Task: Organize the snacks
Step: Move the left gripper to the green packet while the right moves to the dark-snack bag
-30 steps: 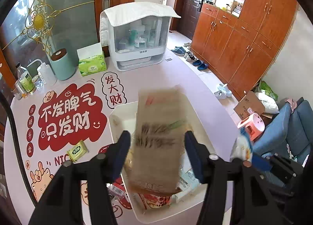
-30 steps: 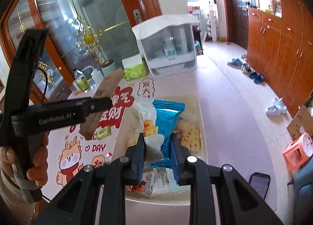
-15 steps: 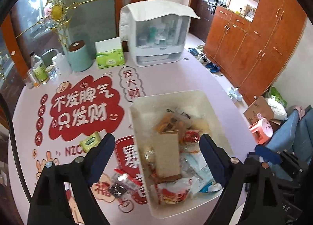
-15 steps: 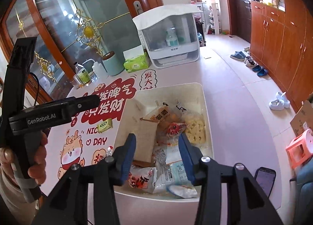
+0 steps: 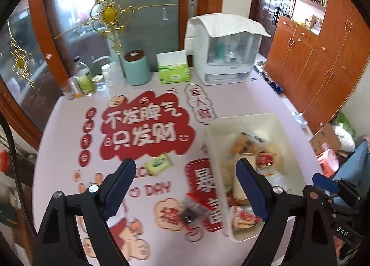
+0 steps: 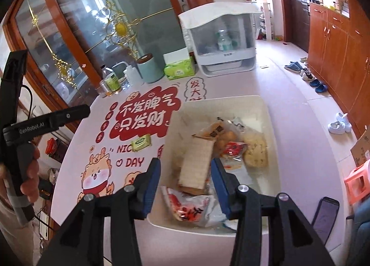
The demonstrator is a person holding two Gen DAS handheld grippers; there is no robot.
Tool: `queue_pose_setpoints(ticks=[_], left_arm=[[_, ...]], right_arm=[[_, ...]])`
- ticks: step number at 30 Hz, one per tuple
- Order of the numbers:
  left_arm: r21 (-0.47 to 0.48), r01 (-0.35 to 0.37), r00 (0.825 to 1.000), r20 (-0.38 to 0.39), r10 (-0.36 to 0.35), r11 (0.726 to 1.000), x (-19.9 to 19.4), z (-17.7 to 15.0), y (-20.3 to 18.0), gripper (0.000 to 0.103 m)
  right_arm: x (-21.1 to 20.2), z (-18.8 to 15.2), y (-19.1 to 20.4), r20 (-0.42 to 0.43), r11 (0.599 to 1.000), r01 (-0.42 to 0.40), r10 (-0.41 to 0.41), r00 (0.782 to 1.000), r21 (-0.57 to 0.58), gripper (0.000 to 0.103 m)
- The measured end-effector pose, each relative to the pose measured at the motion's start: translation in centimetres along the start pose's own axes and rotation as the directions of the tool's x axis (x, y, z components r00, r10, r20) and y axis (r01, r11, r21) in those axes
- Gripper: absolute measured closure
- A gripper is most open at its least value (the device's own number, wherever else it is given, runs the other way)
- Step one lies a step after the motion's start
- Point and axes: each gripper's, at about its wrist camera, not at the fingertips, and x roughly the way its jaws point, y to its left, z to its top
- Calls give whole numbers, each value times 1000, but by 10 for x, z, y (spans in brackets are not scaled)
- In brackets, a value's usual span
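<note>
A white bin point(image 6: 219, 100) holds several snack packets, with a flat tan packet point(image 6: 196, 164) on top and a red-and-white bag point(image 6: 189, 208) at the near end. My right gripper point(image 6: 185, 170) hovers open over the bin's near end, and its pads touch nothing. My left gripper point(image 5: 186, 179) is open and empty above the printed mat, left of the bin point(image 5: 242, 119). A green packet point(image 5: 158, 163) and a dark clear-wrapped snack point(image 5: 189, 214) lie on the mat. In the right wrist view a hand point(image 6: 29, 173) holds the left gripper's handle point(image 6: 46, 122).
Along the table's back stand a white covered cabinet point(image 5: 229, 57), a green tissue box point(image 5: 173, 70), a teal canister point(image 5: 136, 68) and several bottles point(image 5: 84, 80). Off the table's right edge are a pink stool point(image 6: 357, 182) and a phone point(image 6: 325, 217).
The left gripper let go of the tan packet, which now lies in the bin, and swung left over the mat. The right gripper opened and dropped its blue packet into the bin.
</note>
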Motion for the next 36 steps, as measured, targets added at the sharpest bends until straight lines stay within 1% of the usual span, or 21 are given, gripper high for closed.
queue_pose_setpoints(ticks=[2, 5, 7, 9, 10, 11, 13, 15, 18, 20, 21, 23, 25, 28, 30, 32, 33, 36], left_arm=[[31, -26, 1000, 5, 26, 999, -7, 4, 9, 15], [99, -83, 996, 40, 79, 992, -27, 15, 22, 15], [148, -116, 991, 84, 105, 982, -45, 28, 31, 15], [187, -148, 982, 145, 121, 971, -69, 47, 43, 15], [195, -151, 979, 163, 120, 969, -76, 54, 47, 15], [207, -154, 974, 196, 113, 966, -90, 67, 55, 15], [225, -152, 966, 240, 96, 962, -108, 85, 65, 12], [255, -154, 953, 292, 76, 955, -124, 102, 75, 7], [313, -155, 939, 340, 42, 937, -130, 119, 87, 6], [356, -134, 940, 340, 5, 925, -123, 123, 94, 5], [384, -119, 944, 331, -16, 916, -114, 124, 97, 5], [437, -90, 953, 300, -50, 895, -91, 123, 100, 5], [500, -47, 964, 249, -91, 865, -62, 117, 101, 5], [592, 33, 977, 151, -151, 805, -7, 101, 98, 5], [637, 87, 981, 77, -176, 766, 31, 89, 93, 5], [667, 143, 980, 7, -198, 731, 64, 78, 88, 5], [680, 166, 979, -27, -203, 714, 81, 72, 84, 5], [720, 232, 970, -119, -214, 654, 130, 48, 74, 5]], right_arm=[[3, 1, 9, -6, 1000, -8, 8, 1000, -10, 57], [5, 3, 26, -9, 999, -22, 22, 1000, -27, 57], [3, 8, 40, -4, 999, -28, 28, 1000, -41, 57], [0, 15, 53, 9, 998, -31, 31, 999, -50, 57], [-3, 19, 60, 20, 998, -32, 33, 999, -54, 57], [-7, 24, 68, 35, 998, -31, 33, 999, -58, 57], [-14, 34, 84, 67, 998, -24, 28, 997, -61, 57], [-21, 43, 99, 95, 998, -17, 22, 995, -57, 57], [-25, 53, 120, 126, 999, -2, 7, 992, -36, 54], [-23, 56, 134, 136, 1000, 12, -10, 991, -13, 52], [-21, 56, 138, 138, 1000, 19, -18, 990, -4, 52], [-10, 53, 149, 136, 998, 56, -60, 989, 34, 52], [2, 46, 155, 122, 992, 88, -98, 988, 88, 52], [23, 31, 157, 101, 976, 123, -142, 985, 182, 52], [39, 14, 157, 113, 946, 183, -220, 969, 267, 52], [57, -3, 157, 114, 908, 253, -305, 946, 334, 52], [65, -10, 157, 104, 894, 275, -330, 938, 354, 52], [100, -34, 153, 52, 849, 304, -360, 932, 432, 52]])
